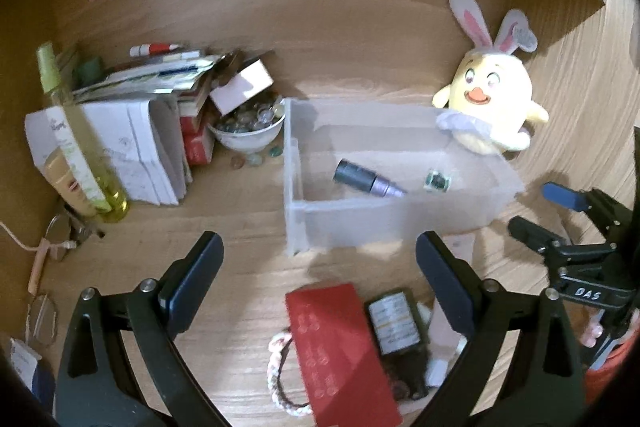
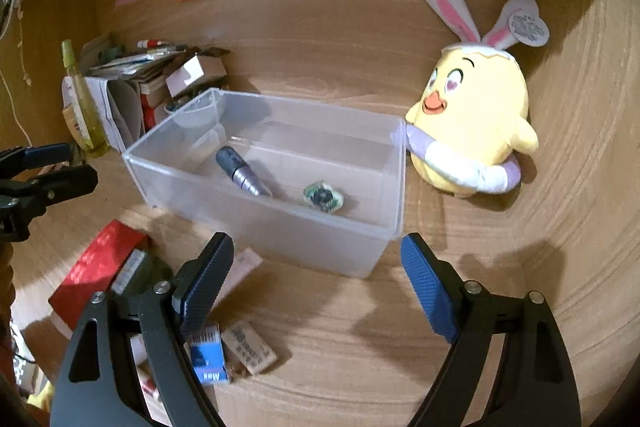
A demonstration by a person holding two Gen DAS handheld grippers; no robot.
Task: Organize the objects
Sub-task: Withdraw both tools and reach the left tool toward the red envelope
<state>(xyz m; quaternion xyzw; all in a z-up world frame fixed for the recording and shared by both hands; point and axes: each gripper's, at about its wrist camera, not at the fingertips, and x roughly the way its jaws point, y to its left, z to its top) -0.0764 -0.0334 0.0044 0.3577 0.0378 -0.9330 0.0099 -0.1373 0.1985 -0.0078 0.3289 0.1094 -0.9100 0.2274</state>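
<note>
A clear plastic box (image 1: 292,163) (image 2: 260,99) stands on the wooden desk. Inside it lie a grey-purple tube (image 1: 360,177) (image 2: 240,171) and a small green trinket (image 1: 438,181) (image 2: 323,197). My left gripper (image 1: 318,255) is open just before the box's near wall, with nothing between its fingers. Under it lie a red packet (image 1: 336,347) (image 2: 100,259), a dark labelled card (image 1: 394,323) and a braided bracelet (image 1: 280,379). My right gripper (image 2: 316,243) (image 1: 536,211) is open and empty at the box's right front corner. A blue packet (image 2: 208,355) lies beneath it.
A yellow plush chick (image 1: 492,95) (image 2: 476,115) with rabbit ears leans on the box's far right corner. To the left stand a pile of books and papers (image 1: 140,131), a bowl of glass pebbles (image 1: 248,131) and a spray bottle (image 1: 76,139). Glasses (image 1: 44,319) lie at the far left.
</note>
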